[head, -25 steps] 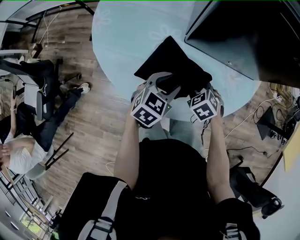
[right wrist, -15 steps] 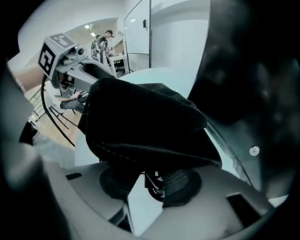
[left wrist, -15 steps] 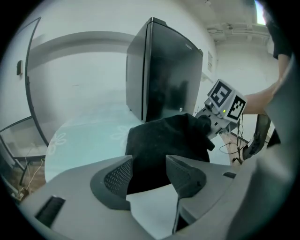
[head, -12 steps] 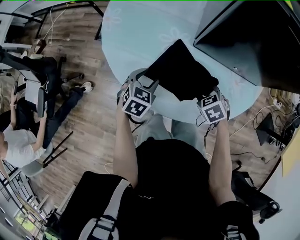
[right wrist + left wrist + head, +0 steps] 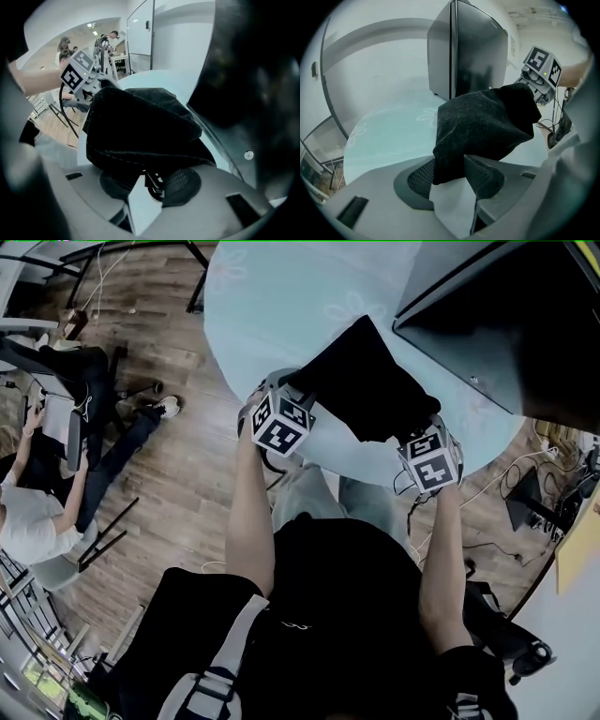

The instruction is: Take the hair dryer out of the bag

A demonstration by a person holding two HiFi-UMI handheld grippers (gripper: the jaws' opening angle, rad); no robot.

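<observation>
Left gripper (image 5: 450, 174): jaws have just been closing and now pinch the left corner of the black soft fabric bag (image 5: 366, 385).
Bag: lies on the round pale-blue table (image 5: 281, 296), near its edge — held at both ends.
Right gripper (image 5: 153, 180): jaws have also just been closing, and are clamped on the bag's other corner and a cord.
Hair dryer: not visible; judged to be inside the bag.
Doing it well: find the mouth first — one gripper anchors the cloth while the other reaches in.
Writing: none readable; only square markers on the gripper cubes.
</observation>
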